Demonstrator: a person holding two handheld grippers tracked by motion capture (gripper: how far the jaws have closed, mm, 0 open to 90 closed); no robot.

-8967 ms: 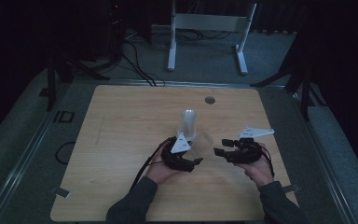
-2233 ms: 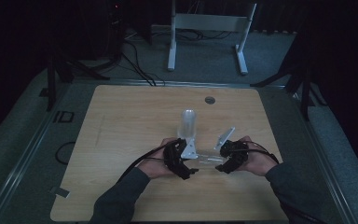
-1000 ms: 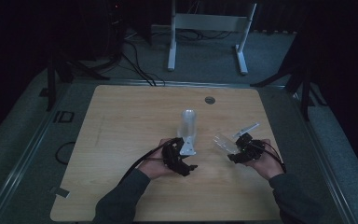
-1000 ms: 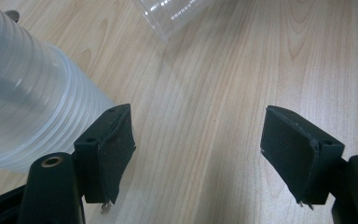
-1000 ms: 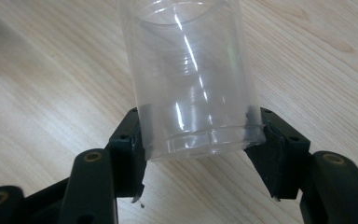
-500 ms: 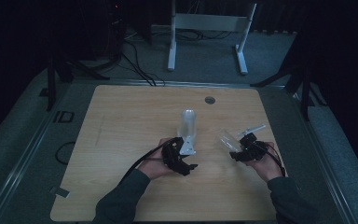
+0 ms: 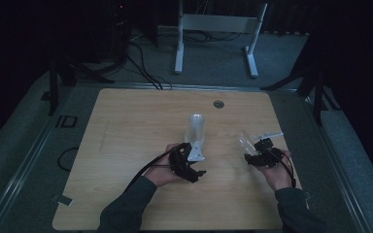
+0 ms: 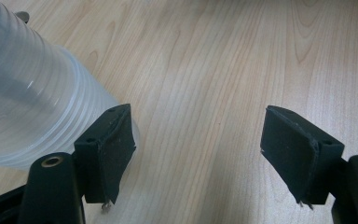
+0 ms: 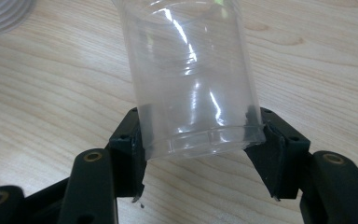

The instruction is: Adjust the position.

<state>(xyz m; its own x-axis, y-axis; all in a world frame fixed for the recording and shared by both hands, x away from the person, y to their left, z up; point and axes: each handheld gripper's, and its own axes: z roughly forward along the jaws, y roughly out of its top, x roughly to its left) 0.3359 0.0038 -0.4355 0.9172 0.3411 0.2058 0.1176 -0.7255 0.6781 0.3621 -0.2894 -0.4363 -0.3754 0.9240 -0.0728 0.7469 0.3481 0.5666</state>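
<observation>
right hand-held gripper (image 9: pixel 198 154): jaws clamped on rim of single clear plastic cup (image 9: pixel 191 79), held off the light wooden desk (image 7: pixel 126 136)
left hand-held gripper (image 8: pixel 198 154): jaws wide, nothing between; one pad touches stack
stack of clear plastic cups (image 7: pixel 195 130): lying mid-desk, just left of held cup

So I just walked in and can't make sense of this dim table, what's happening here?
A person works at a wooden table with a gripper in each hand. The right gripper is clamped on a single clear plastic cup, held off to the right side. The left gripper is open, one jaw against the base of a stack of clear cups lying on its side mid-table. It looks like cups are being pulled off the stack one at a time.
</observation>
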